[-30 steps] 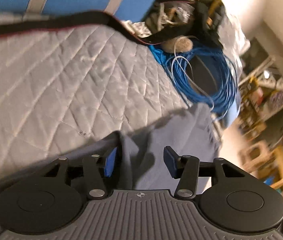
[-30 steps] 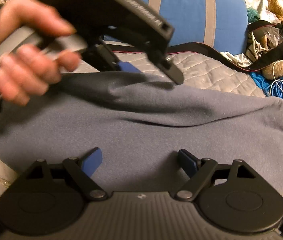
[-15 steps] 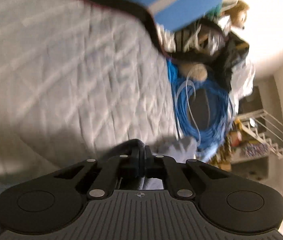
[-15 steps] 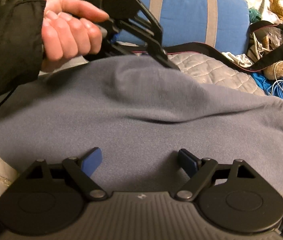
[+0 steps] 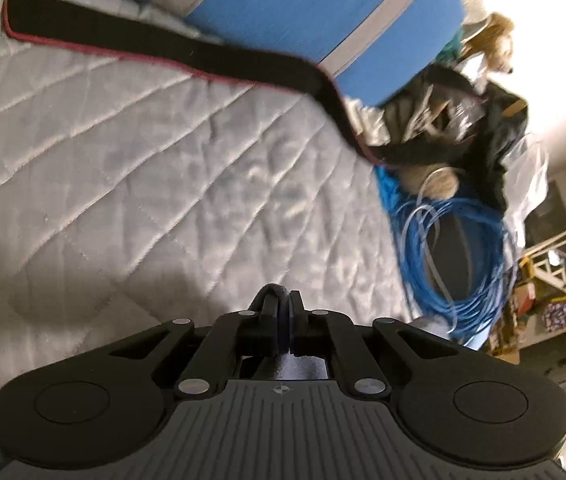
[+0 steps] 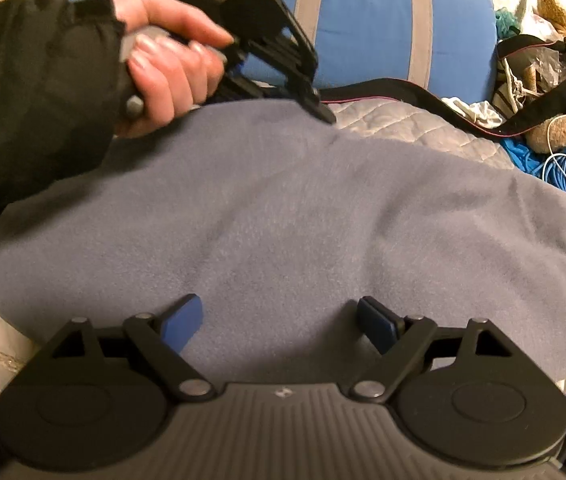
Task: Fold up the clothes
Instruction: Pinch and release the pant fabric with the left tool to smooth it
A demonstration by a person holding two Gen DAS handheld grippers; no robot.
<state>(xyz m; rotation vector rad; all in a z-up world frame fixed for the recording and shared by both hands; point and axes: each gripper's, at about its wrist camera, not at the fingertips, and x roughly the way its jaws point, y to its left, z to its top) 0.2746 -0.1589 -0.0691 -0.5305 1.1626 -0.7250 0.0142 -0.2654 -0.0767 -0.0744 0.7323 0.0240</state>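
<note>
A grey-blue fleece garment (image 6: 303, 220) lies spread across the white quilted bed (image 5: 143, 180). My left gripper (image 5: 283, 300) is shut on a bunched fold of the garment's far edge (image 5: 277, 289). In the right wrist view a person's hand (image 6: 163, 60) in a black sleeve holds that left gripper (image 6: 321, 114), whose tip sits at the cloth's far border. My right gripper (image 6: 281, 318) is open over the garment's near part, its blue pads (image 6: 183, 322) wide apart with nothing pressed between them.
A blue cushion with grey stripes (image 6: 363, 20) stands at the back of the bed. A black strap with red piping (image 5: 163, 48) runs across the quilt. To the right lie a coil of blue cable (image 5: 463, 260), a black bag (image 6: 563, 68) and a teddy bear (image 6: 559, 8).
My left gripper went from open to shut on the garment's far edge, rolled, and drew the cloth up and away over the quilt. The right gripper has stayed still and open.
</note>
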